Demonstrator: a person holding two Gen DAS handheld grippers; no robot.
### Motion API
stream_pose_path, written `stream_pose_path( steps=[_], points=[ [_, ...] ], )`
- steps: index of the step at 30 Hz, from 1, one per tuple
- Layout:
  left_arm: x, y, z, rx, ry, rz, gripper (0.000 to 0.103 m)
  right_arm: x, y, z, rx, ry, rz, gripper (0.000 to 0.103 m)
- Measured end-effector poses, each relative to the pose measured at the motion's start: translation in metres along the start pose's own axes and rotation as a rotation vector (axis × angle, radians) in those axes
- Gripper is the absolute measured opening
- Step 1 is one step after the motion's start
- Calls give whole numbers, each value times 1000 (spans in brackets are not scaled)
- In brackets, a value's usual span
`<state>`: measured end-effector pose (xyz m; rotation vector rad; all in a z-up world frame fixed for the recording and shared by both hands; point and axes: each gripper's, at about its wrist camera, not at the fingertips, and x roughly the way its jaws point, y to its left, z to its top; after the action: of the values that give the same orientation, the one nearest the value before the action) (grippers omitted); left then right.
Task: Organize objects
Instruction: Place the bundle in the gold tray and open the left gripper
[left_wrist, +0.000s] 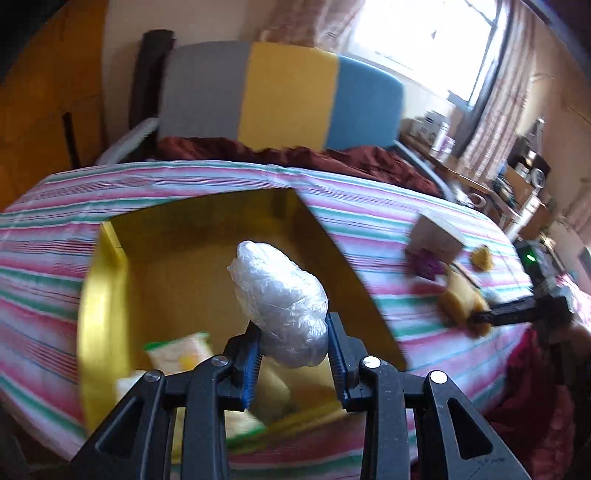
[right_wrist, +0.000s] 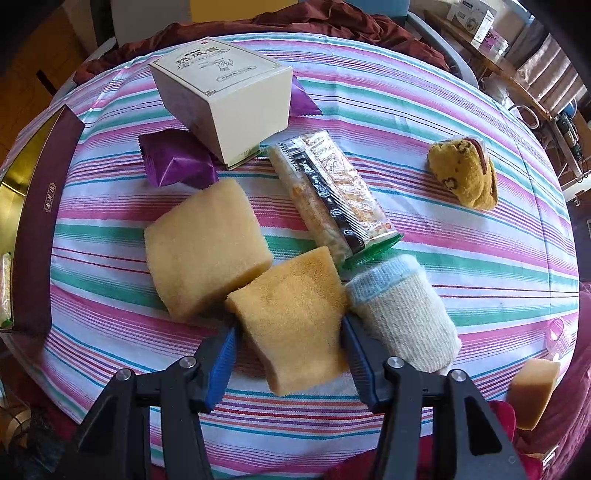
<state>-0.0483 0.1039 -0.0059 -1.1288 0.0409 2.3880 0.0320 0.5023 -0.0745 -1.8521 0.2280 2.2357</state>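
My left gripper (left_wrist: 293, 354) was clenched on a plastic wad (left_wrist: 282, 304), which bulged up and forward past my fingertips. I held it over the open box (left_wrist: 332, 254) because that was where I judged the loose things belonged; a few packets (left_wrist: 179, 352) already lay on the box floor below and to the left of my fingers. Gripping the wad low let it hang free above the box wall.

My right gripper (right_wrist: 288, 354) had its fingers on either side of a sponge (right_wrist: 291, 321), both pads against its flanks, so I took it as grasped, though I could not tell whether it was lifted off the cloth (right_wrist: 461, 236). It touched a bigger sponge (right_wrist: 207, 243) ahead-left of my fingers and a rolled sock (right_wrist: 402, 317) just right of them. A snack bar (right_wrist: 328, 195) and a carton (right_wrist: 221, 99) lay farther ahead, and a spotted sock (right_wrist: 465, 175) well off to the right.
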Motion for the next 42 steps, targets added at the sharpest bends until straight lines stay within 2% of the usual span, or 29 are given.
stream_pose_path(
  steps=[4, 10, 18, 22, 31, 35, 42],
  points=[
    [9, 51, 8, -42, 11, 91, 33, 0, 7, -2, -12, 5, -25, 55],
    [36, 97, 12, -101, 63, 160, 35, 1, 16, -4, -31, 13, -63, 55],
    [46, 116, -3, -116, 81, 209, 39, 4, 22, -6, -44, 22, -81, 55],
    [39, 119, -11, -135, 68, 204, 50, 4, 23, -6, -45, 24, -84, 55],
    [5, 116, -27, -232, 6, 157, 52, 3, 26, -9, -43, 19, -93, 53],
    [-9, 110, -33, -251, -15, 133, 57, -2, 25, -13, -19, 2, -92, 52],
    [-19, 104, -39, -237, -20, 122, 59, -18, 39, -30, -10, -56, -18, 50]
  ],
)
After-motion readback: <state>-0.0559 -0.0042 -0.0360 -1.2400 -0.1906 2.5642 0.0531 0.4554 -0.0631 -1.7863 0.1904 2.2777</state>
